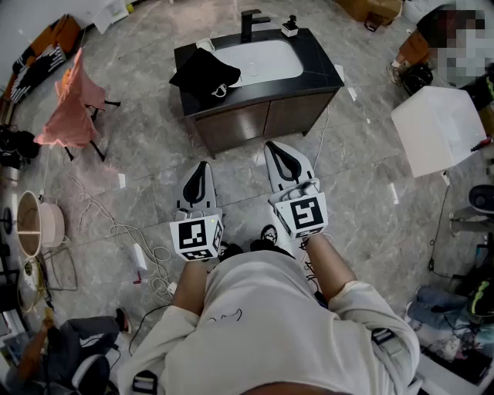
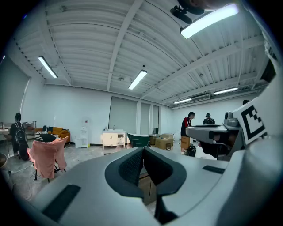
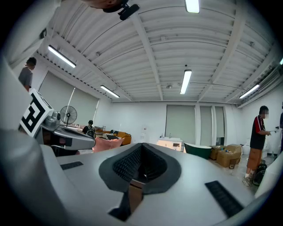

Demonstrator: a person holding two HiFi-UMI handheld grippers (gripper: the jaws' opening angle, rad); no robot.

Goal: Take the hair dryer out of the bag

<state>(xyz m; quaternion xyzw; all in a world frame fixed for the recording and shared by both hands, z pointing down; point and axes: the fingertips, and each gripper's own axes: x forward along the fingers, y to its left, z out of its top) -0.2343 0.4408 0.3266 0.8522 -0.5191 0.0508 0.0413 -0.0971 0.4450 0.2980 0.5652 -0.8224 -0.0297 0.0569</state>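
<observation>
Head view: person stands on a grey stone floor (image 1: pixel 370 193) facing a low cabinet (image 1: pixel 262 119) with a dark counter (image 1: pixel 320 65); white sink (image 1: pixel 266 60) set into the counter, black faucet (image 1: pixel 248 23) at its far edge; black bag (image 1: pixel 204 75) lies on the counter's left end, just beside the sink; hair dryer not seen outside the bag, and its place inside cannot be told; left gripper (image 1: pixel 201 168) and right gripper (image 1: pixel 275 148) are held side by side near the cabinet front, both well apart from the bag, the right 1 reaching nearer the cabinet; pink cloth (image 1: pixel 73 104) hangs over a chair (image 1: pixel 96 146) at left; cables (image 1: pixel 116 231) trail on the floor; white box (image 1: pixel 436 127) at right. Left gripper view: the 2 jaws pressed together with nothing between them; brown cabinet front shows just beyond them; right gripper's marker cube at the right edge; pink cloth far left. Right gripper view: jaws likewise pressed together and empty; a fan (image 3: pixel 67 115) stands far left; 1 person stands at the right.
</observation>
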